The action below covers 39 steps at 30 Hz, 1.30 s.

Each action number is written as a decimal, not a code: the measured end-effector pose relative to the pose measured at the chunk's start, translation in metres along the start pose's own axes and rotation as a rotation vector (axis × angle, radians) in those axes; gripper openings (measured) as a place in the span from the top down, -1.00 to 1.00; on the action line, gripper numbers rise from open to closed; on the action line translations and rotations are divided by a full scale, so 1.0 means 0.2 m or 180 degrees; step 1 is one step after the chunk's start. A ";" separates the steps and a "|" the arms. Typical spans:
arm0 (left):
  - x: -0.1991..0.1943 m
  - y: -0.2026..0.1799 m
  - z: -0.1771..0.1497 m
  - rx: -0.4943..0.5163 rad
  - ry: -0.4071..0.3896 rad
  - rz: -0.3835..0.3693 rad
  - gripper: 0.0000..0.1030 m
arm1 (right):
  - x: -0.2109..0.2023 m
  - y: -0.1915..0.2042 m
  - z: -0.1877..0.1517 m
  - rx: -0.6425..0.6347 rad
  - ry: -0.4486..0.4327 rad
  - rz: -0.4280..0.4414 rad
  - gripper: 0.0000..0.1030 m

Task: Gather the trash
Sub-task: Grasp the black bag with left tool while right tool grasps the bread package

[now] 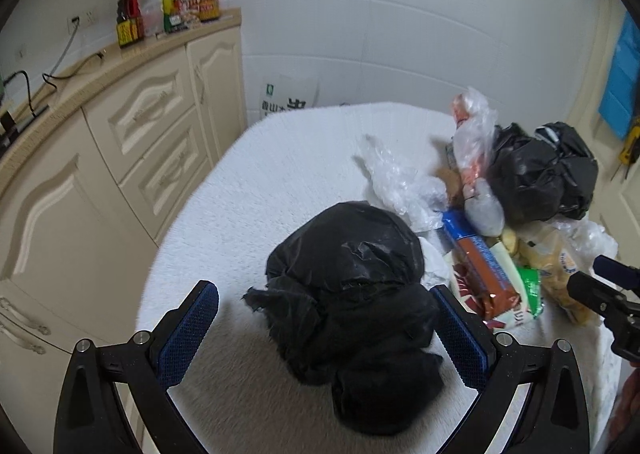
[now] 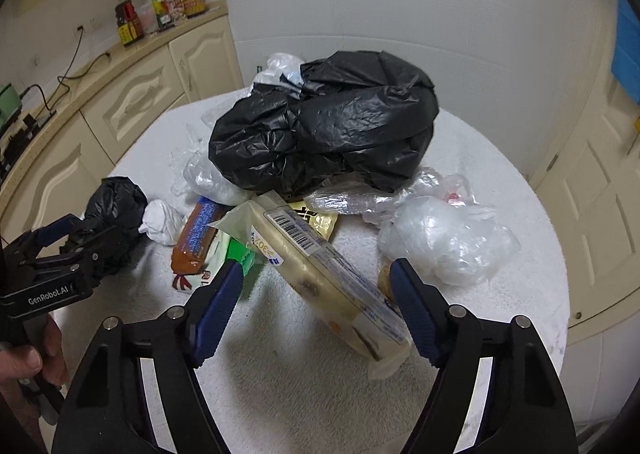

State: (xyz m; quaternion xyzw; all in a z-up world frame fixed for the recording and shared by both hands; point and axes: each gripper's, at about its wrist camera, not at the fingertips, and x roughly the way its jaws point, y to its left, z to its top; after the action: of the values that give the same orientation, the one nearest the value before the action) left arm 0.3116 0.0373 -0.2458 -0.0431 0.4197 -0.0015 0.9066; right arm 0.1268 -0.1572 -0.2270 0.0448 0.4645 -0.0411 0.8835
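The left claw [image 1: 328, 330] stands apart astride the small black bag [image 1: 348, 294] on the tabletop [image 1: 248, 190]. Only the right wrist view shows the right claw [image 2: 316, 310], apart around a yellowish packet [image 2: 320, 278] just right of that bag; contact cannot be told.

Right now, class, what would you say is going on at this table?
A person is clearing trash from a white-covered table with a gripper in each hand. The left gripper straddles a small black bag, its jaws apparently not yet clamped. The right gripper is open around a clear food packet. A large black bag, wrappers and clear plastic bags lie piled behind.
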 end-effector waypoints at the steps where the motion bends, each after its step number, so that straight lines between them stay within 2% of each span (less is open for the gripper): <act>1: 0.03 0.01 0.00 -0.0015 0.0030 -0.0024 -0.98 | 0.03 0.00 0.01 -0.0030 0.0033 0.0005 -0.42; 4: 0.10 0.03 0.01 -0.0047 0.0084 -0.0148 -0.95 | 0.10 0.01 0.02 -0.0143 0.0139 0.0030 -0.21; 6: 0.14 0.04 0.02 -0.0052 0.0126 -0.0255 -0.75 | 0.14 0.02 0.03 -0.0196 0.0172 0.0029 -0.18; 7: 0.16 0.04 0.02 -0.0046 0.0153 -0.0325 -0.59 | 0.17 0.03 0.03 -0.0224 0.0185 0.0022 -0.18; 9: 0.17 0.03 0.01 -0.0025 0.0159 -0.0359 -0.49 | 0.19 0.03 0.03 -0.0240 0.0188 0.0027 -0.14; 11: 0.16 0.04 0.01 0.0010 0.0135 -0.0387 -0.43 | 0.18 0.02 0.03 -0.0211 0.0172 0.0060 -0.01; 14: 0.14 0.07 -0.01 -0.0039 0.0131 -0.0441 -0.39 | 0.17 0.00 0.01 -0.0132 0.0134 0.0146 0.14; 18: 0.08 0.08 -0.06 -0.0031 0.0078 -0.0374 -0.37 | 0.13 -0.03 -0.02 0.0023 0.0088 0.0274 0.29; 21: 0.03 0.10 -0.10 -0.0045 0.0092 -0.0336 -0.37 | 0.10 -0.05 -0.05 0.0129 0.0084 0.0403 0.30; 28: -0.06 0.05 -0.17 -0.0021 0.0130 -0.0282 -0.37 | 0.16 -0.02 -0.03 0.0059 0.0161 0.0384 0.25; 32: -0.13 0.02 -0.17 0.0036 0.0093 -0.0276 -0.37 | 0.19 0.00 -0.04 0.0054 0.0143 0.0373 0.31; 39: -0.29 -0.07 -0.19 0.0091 -0.0031 -0.0342 -0.36 | 0.04 -0.07 -0.12 0.0270 -0.0018 0.0714 0.35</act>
State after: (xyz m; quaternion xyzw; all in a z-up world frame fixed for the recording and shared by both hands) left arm 0.2445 0.0222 -0.2250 -0.0526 0.4124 -0.0559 0.9078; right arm 0.1093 -0.1677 -0.2472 0.1337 0.4520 0.0383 0.8811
